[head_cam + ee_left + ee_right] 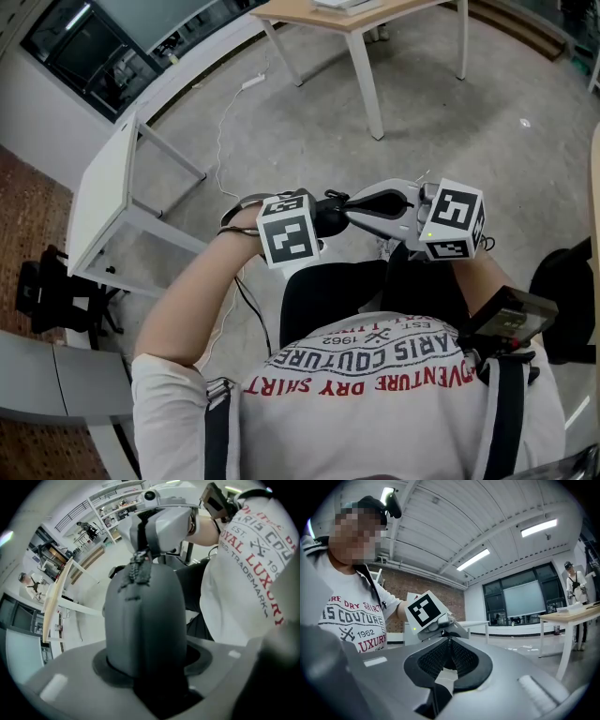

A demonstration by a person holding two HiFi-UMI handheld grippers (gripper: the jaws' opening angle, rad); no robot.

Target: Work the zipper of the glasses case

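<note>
- Looking down through the head view, I have the left gripper (317, 217) just left of centre. It is clenched around the glasses case (145, 616) — the dark grey shell stands up from between the jaws and fills the middle of the left gripper view.
- At the top of the case, the zipper pull (139, 558) pokes upward.
- The right gripper (449, 640) reaches in from right of centre in the head view — its tips are pinched tight on that pull.
- A wooden table (309, 11) stands at the upper right of the head view.
</note>
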